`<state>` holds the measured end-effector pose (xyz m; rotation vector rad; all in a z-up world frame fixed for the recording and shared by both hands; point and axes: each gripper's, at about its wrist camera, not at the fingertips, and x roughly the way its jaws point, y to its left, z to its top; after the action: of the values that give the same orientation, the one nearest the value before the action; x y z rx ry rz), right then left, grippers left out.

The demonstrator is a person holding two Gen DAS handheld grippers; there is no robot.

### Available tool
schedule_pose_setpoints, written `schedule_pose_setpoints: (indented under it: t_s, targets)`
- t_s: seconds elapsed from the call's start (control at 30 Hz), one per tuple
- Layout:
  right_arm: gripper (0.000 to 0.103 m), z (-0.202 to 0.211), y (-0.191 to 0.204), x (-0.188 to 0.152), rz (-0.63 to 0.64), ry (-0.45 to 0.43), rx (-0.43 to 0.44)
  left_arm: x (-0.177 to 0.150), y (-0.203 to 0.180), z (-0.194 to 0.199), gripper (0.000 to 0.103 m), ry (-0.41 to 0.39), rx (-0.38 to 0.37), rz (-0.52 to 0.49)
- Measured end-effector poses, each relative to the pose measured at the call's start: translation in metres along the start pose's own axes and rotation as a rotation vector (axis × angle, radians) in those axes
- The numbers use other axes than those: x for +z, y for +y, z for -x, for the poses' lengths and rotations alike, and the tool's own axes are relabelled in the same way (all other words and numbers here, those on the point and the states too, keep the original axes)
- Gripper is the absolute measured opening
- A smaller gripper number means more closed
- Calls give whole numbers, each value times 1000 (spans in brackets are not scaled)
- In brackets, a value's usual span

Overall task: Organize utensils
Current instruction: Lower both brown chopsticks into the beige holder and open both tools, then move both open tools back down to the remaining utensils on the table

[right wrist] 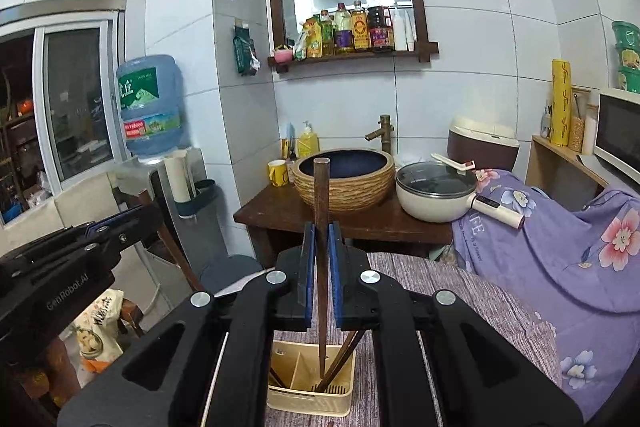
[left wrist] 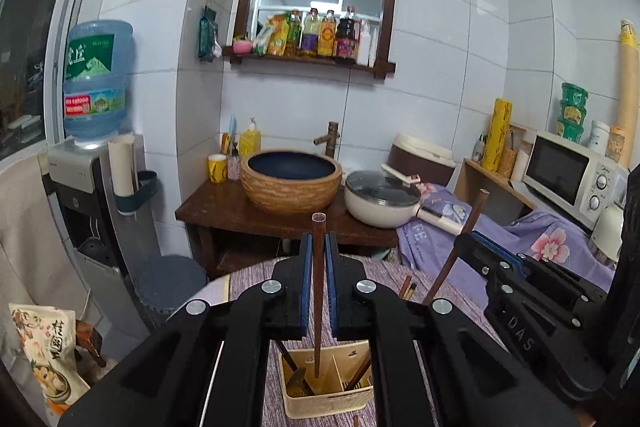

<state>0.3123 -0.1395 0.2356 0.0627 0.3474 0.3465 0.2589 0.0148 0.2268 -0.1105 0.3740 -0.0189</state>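
In the left wrist view my left gripper (left wrist: 319,239) is shut on a dark brown chopstick (left wrist: 318,267). The stick stands upright, its lower tip hanging over the cream divided utensil holder (left wrist: 332,401). Several dark utensils lean inside the holder. At the right of that view my right gripper (left wrist: 474,241) grips a second chopstick (left wrist: 478,209), tilted. In the right wrist view the right gripper (right wrist: 321,231) is shut on that chopstick (right wrist: 321,195), and its tip reaches down into the holder (right wrist: 310,403). The left gripper (right wrist: 136,217) shows at the left edge.
The holder stands on a table with a purple woven cloth (right wrist: 460,291). Behind are a wooden washstand with a basin (left wrist: 291,183), a lidded pot (left wrist: 380,199), a floral cloth (right wrist: 560,247), a microwave (left wrist: 568,175), a water dispenser (left wrist: 92,163) and a grey bin (left wrist: 172,283).
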Motion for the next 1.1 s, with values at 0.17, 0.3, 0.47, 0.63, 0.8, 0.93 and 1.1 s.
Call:
schedule_pose_setpoints:
  t_s: [0.17, 0.3, 0.47, 0.63, 0.8, 0.93, 1.1]
  targets:
    - [8, -26, -5, -31, -9, 59, -5, -32, 4, -33, 7, 82, 9, 11]
    - [8, -42, -9, -58, -16, 109, -2, -55, 8, -50, 7, 133, 18, 11]
    - [8, -54, -16, -82, -38, 146, -2, -79, 10, -67, 7, 189, 20, 6]
    - [8, -61, -21, -96, -42, 175, -12, -89, 8, -72, 7, 168, 55, -28]
    - [8, -65, -24, -103, -56, 179, -8, -89, 10, -71, 10, 174, 43, -23]
    - [11, -58, -25, -104, -33, 152, -23, -90, 14, -58, 49, 133, 43, -17]
    - [42, -33, -30, -112, -52, 115, -19, -106, 24, -33, 68, 102, 55, -19]
